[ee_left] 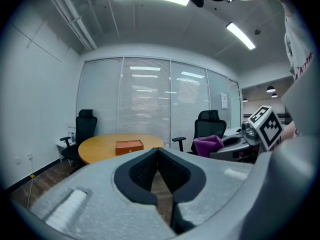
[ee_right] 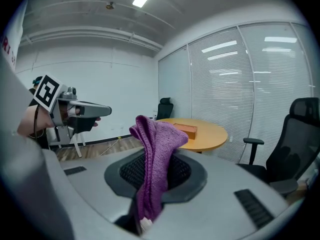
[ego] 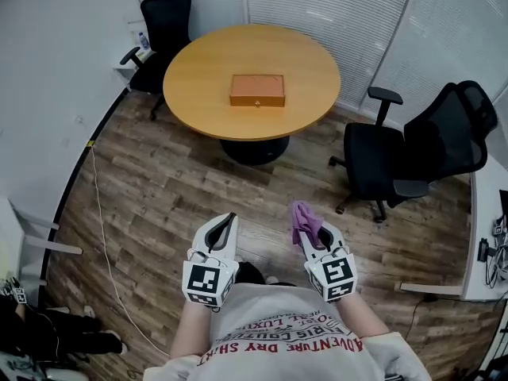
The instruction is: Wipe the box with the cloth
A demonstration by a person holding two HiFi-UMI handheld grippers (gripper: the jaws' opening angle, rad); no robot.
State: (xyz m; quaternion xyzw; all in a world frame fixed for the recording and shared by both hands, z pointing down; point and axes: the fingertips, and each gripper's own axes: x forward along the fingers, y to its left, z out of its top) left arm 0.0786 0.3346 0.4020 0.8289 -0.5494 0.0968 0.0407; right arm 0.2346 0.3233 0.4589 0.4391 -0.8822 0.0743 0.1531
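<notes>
Pinching the cloth [ego: 302, 216] upright, the right gripper [ego: 312, 235] faces the crosswise box [ego: 257, 90]; left gripper [ego: 229, 220] fingers pressed together.

Holding left gripper [ego: 228, 219] at near left, pointed far, jaws pressed together with nothing between. Holding right gripper [ego: 311, 232] at near right, level with the left and apart from it, clamped on purple cloth [ego: 301, 219] that sticks up past the tips. Keeping bare forearms [ego: 187, 329] bent, tucked close to torso.
</notes>
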